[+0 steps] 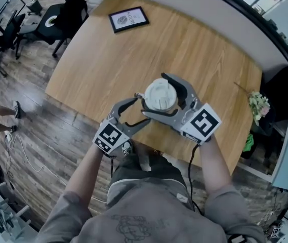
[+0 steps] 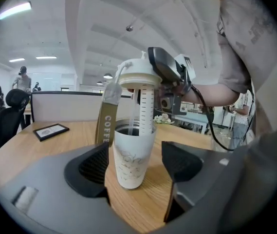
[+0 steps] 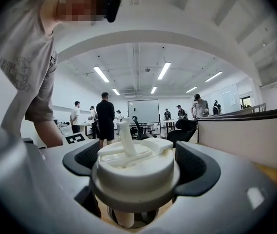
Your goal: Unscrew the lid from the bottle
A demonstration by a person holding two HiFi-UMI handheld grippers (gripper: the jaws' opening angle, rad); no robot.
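Overhead, we see the right gripper (image 1: 155,95) clamped on the white lid (image 1: 163,96) above the wooden table (image 1: 98,59), with the left gripper (image 1: 141,110) just beside it. Along the left one's 2 jaws, the bottle (image 2: 130,160) stands on the table between parted pads (a narrow gap each side), and the lid hangs clear above its mouth. Along the right one's jaws, both pads press the lid's sides.

L gripper (image 1: 142,110): low, jaws apart, one each side of bottle (image 2: 130,161), gap at one pad. R gripper (image 1: 162,97): higher, jaws clamped on lid (image 3: 134,172), raised off bottle. Both forearms bare, reaching fwd.
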